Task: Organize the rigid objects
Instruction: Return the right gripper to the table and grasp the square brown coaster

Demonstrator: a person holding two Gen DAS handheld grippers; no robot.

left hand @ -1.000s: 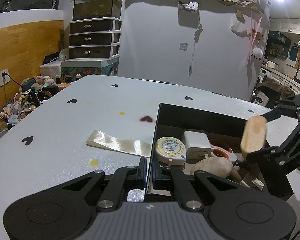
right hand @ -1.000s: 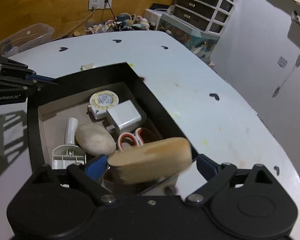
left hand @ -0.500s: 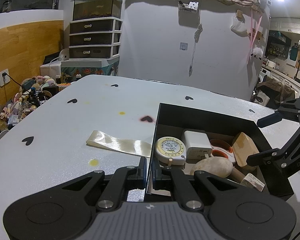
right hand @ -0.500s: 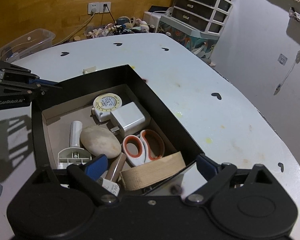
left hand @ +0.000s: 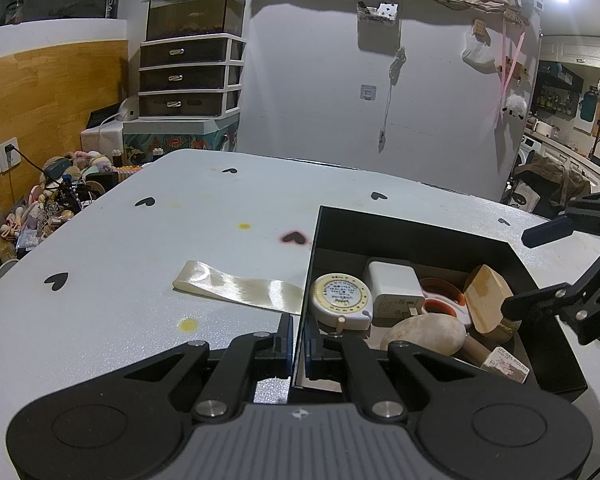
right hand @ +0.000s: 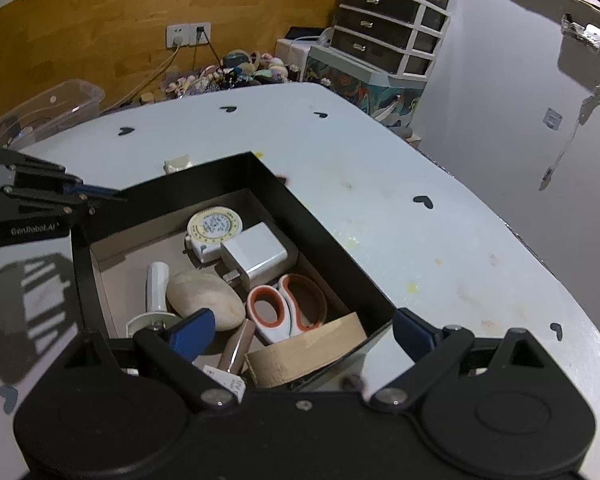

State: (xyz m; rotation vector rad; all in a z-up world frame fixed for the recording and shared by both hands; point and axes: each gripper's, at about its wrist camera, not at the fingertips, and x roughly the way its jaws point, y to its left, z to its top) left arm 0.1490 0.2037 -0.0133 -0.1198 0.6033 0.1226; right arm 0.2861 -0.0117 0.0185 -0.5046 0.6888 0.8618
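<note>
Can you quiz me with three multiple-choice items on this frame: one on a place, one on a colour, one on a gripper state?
1. Where does the wooden block lie?
A. On the table beside the ribbon
B. Inside the black box
C. Between the right gripper's fingers

2. What colour are the scissors' handle rings?
A. Orange
B. Green
C. Yellow

3. How does the left gripper stand?
A. Wide open over the table
B. Shut on the tape measure
C. Shut on the wall of the box

Key: B, the block rests in the black box by the scissors, clear of the open right gripper. A, the rings show orange. C, the left gripper pinches the box's near wall, with the tape measure lying free inside.
</note>
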